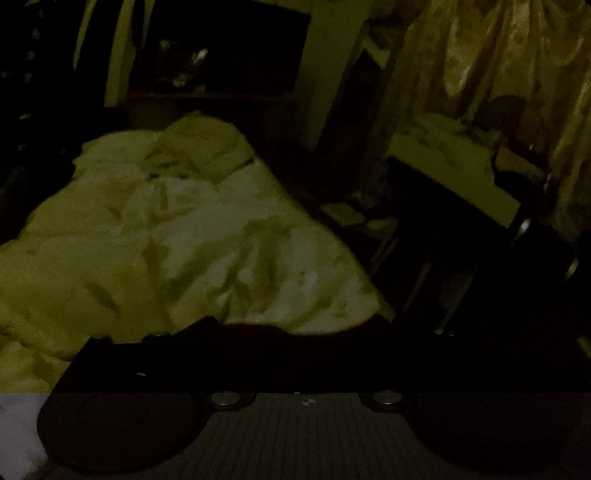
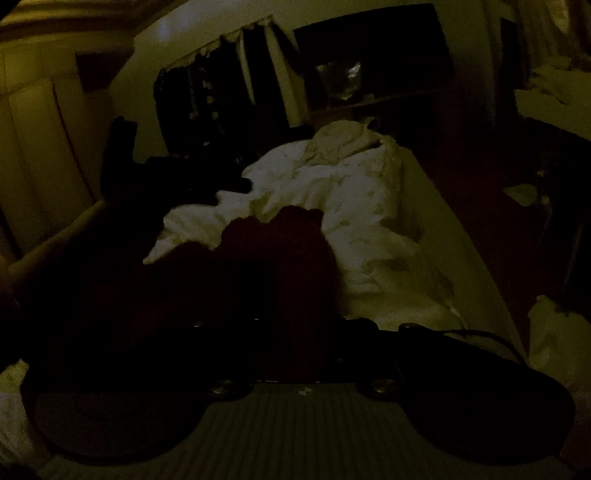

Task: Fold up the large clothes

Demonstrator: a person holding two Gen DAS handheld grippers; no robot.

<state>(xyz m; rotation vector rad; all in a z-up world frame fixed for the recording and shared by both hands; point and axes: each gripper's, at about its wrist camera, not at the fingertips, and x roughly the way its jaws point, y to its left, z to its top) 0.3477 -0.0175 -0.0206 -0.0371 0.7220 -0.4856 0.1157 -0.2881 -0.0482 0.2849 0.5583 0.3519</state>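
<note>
Here we record a very dark room. Ahead of both grippers a pale wall (image 2: 207,22) carries a dark curtained window (image 2: 207,92); patterned drapes (image 1: 498,74) hang to the right of the left gripper (image 1: 295,332). The bed (image 2: 454,251), a pale surface, runs forward from both devices. On it the large crumpled light garment (image 1: 177,229) lies directly ahead of the left gripper and ahead, slightly right, of the right gripper (image 2: 288,236). We read the left gripper as spread wide; its fingers fall outside the frame. The right gripper's fingers are pressed together; whether cloth is pinched, we cannot tell.
</note>
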